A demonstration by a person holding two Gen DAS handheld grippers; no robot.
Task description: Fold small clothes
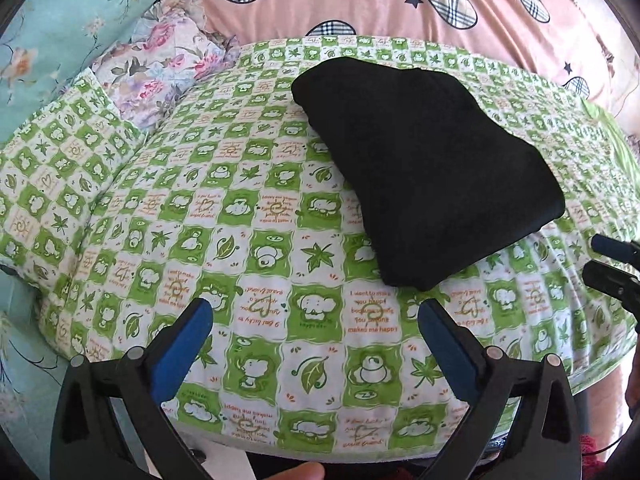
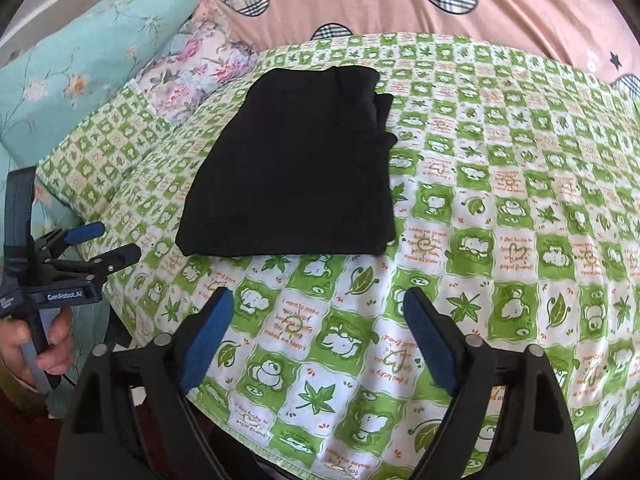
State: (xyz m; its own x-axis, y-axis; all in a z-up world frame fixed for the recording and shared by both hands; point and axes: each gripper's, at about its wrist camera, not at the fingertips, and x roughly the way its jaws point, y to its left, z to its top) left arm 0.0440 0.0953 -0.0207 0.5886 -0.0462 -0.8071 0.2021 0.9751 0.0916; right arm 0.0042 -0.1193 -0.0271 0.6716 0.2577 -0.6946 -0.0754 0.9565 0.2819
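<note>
1. Writing: the left gripper [image 2: 116, 242] body reads "GenRobot.AI"; the green-and-white checked sheet [image 1: 248, 208] carries orange print including "I want to make you happy" and "makes me happy".
2. Task item: the folded black garment [image 2: 292, 168] lies flat on the sheet, ahead of both grippers and apart from them.
3. Left gripper: jaws spread wide, nothing between the blue pads.
4. Right gripper [image 2: 318, 340]: jaws spread wide, empty.
5. Surroundings: pink quilt with plaid hearts [image 1: 360, 4] behind; teal floral pillow [image 2: 80, 64] and a floral pillow [image 1: 168, 60] at the left.
6. A hand [image 2: 44, 344] grips the left gripper's handle.
</note>
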